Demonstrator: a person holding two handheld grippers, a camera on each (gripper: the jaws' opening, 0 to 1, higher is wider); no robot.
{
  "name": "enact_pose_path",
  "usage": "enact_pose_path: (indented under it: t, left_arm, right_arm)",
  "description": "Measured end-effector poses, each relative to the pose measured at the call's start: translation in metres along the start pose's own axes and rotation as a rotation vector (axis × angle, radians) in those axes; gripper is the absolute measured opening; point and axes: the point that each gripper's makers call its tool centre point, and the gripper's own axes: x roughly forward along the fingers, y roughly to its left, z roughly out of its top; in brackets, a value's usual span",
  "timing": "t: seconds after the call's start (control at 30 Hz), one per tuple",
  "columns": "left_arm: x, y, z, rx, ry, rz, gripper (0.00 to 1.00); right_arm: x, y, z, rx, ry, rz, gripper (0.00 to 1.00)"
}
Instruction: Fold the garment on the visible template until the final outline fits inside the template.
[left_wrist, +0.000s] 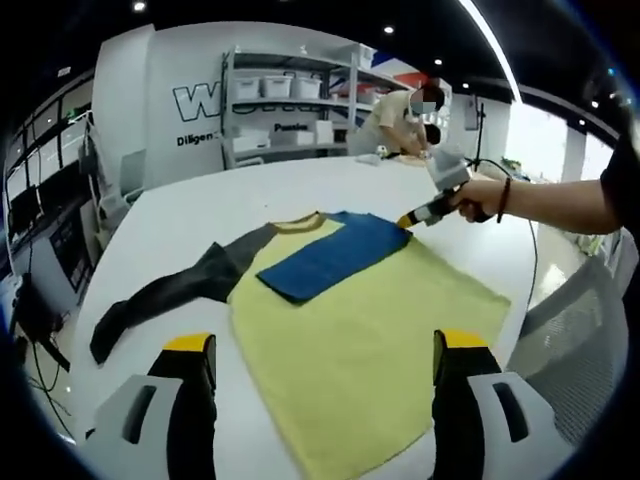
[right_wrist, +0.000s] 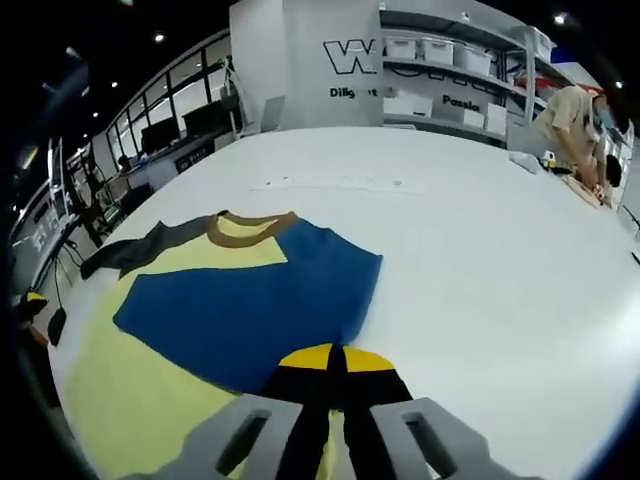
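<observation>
Garment (left_wrist: 370, 330): a yellow shirt with a brown collar (left_wrist: 300, 222), lying flat on the white table (left_wrist: 200, 215); its lower hem points toward the table edge nearest the left gripper view. 1 dark grey sleeve (left_wrist: 165, 292) extends outward across the bare surface toward the table's side edge; 1 blue sleeve (left_wrist: 330, 258) is folded inward and lies across the yellow chest, just below the collar.

Left gripper (left_wrist: 325, 400): seen in the left gripper view above the near table edge; its 2 yellow-tipped jaws stand wide apart, released, with the yellow body panel visible between them; nothing is held.

Right gripper (right_wrist: 335, 365): in the right gripper view its 2 jaws are pressed together, yellow tips meeting, at the edge of the blue sleeve; whether fabric is pinched between them cannot be told. In the left gripper view the same tool appears at the shirt's shoulder corner, carried by a hand (left_wrist: 478, 198) with a dark wristband.

Background: grey shelving (left_wrist: 290, 100) with white bins stands beyond the far table edge; a person (left_wrist: 395, 120) bends over another surface there.
</observation>
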Motion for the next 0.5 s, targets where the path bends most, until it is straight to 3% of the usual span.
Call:
enact_pose_path:
  t: [0.1,0.23,0.3,0.4,0.47,0.5]
  left_arm:
    - [0.015,-0.003,0.015,0.039,0.003,-0.015,0.83]
    - [0.039,-0.005,0.036,0.068,-0.013,-0.049,0.82]
    - [0.052,-0.004,0.04,0.055,-0.003,-0.07,0.82]
    - [0.069,0.004,0.054,0.063,-0.008,-0.078,0.81]
    - [0.081,0.009,0.062,0.08,-0.006,-0.088,0.8]
    - [0.099,0.017,0.071,0.079,0.0,-0.105,0.79]
  right_arm:
    - [0.0,0.0,0.0,-0.035,-0.001,-0.008,0.0]
    - [-0.009,-0.009,0.012,0.022,-0.05,-0.032,0.0]
    - [-0.002,-0.012,0.004,0.01,-0.015,-0.04,0.01]
    - [-0.001,-0.012,0.003,0.042,-0.022,-0.034,0.14]
    - [-0.005,-0.005,0.008,0.07,-0.061,0.002,0.22]
    - [-0.013,0.002,0.012,0.073,-0.096,0.036,0.25]
